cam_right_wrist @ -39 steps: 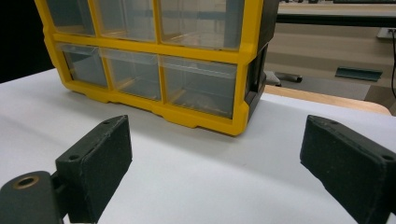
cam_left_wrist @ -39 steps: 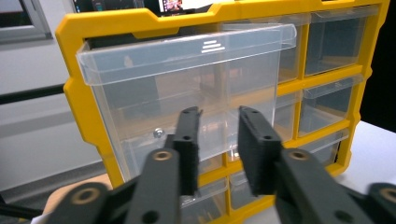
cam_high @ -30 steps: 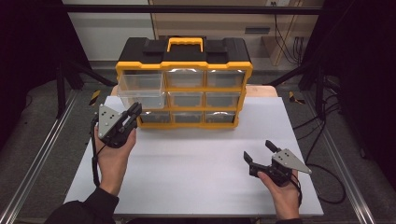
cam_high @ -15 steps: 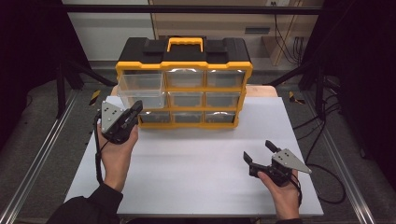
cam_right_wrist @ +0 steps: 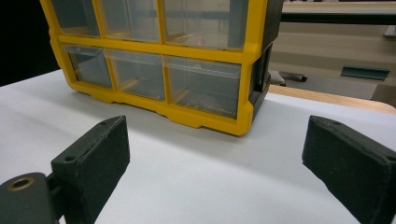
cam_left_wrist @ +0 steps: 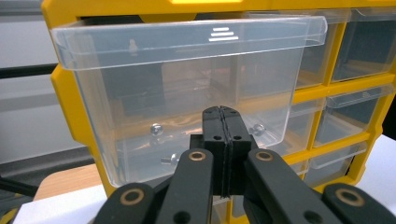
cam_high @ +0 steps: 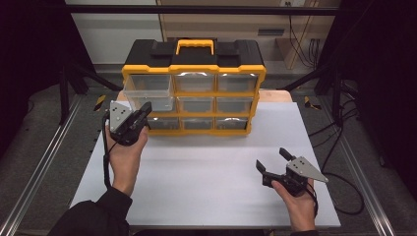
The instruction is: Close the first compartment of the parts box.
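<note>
A yellow and black organiser cabinet (cam_high: 194,69) with clear drawers stands at the back of the white table (cam_high: 206,167). Its top-left drawer (cam_high: 147,86) is pulled out toward me. My left gripper (cam_high: 145,109) is shut with nothing between its jaws, just below and in front of that drawer. In the left gripper view the closed left gripper (cam_left_wrist: 225,112) points at the drawer's clear front (cam_left_wrist: 187,60), where a few small screws (cam_left_wrist: 157,129) lie on the bottom. My right gripper (cam_high: 272,158) stands open over the table's near right, empty, facing the cabinet's right corner (cam_right_wrist: 247,60).
The other drawers (cam_high: 236,82) sit flush in the cabinet. A yellow carry handle (cam_high: 194,45) tops it. A bare wooden board (cam_high: 275,95) shows behind the white surface at the right. Metal rails (cam_high: 39,162) run along both sides of the table.
The left gripper has edged slightly up toward the pulled-out drawer. The right gripper has kept still.
</note>
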Available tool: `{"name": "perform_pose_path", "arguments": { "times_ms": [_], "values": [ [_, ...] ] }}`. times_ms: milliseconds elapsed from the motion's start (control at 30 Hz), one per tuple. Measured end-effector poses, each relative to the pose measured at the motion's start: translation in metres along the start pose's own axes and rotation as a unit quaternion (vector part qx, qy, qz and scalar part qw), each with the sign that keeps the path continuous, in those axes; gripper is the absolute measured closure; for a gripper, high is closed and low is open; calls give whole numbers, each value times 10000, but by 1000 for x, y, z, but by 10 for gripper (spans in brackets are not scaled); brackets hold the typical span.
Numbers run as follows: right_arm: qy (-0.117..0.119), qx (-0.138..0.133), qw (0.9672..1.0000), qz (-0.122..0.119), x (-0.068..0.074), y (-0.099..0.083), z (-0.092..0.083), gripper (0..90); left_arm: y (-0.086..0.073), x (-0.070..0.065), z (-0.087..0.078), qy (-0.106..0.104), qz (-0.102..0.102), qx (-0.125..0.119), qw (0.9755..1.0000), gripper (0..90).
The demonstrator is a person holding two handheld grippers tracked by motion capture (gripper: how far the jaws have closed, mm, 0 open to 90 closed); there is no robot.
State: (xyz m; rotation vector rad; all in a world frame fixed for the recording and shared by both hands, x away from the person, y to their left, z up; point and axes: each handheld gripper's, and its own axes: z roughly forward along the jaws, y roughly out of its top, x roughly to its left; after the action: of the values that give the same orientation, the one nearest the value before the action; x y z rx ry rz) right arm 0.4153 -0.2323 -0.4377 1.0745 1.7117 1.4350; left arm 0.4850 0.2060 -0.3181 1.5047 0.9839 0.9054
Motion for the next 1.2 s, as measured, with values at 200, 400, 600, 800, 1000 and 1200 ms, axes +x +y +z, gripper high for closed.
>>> {"name": "perform_pose_path", "arguments": {
  "times_ms": [200,400,600,800,1000,1200],
  "values": [
    [65,10,10000,18,0,0,0,53,1,2,6,20,-8,56,10000,896],
    [94,21,10000,9,0,0,0,56,2,4,14,21,-59,104,9999,896],
    [72,80,9999,5,-1,-2,0,73,4,8,26,64,-109,123,9998,897],
    [99,50,9999,-105,1,-1,1,90,6,12,31,110,-108,121,9998,897],
    [52,34,10000,-66,-1,-2,0,96,8,11,37,88,-88,178,9998,897],
    [57,38,10000,-72,0,-1,-1,96,7,7,43,89,-23,215,9997,897]
  ]
}}
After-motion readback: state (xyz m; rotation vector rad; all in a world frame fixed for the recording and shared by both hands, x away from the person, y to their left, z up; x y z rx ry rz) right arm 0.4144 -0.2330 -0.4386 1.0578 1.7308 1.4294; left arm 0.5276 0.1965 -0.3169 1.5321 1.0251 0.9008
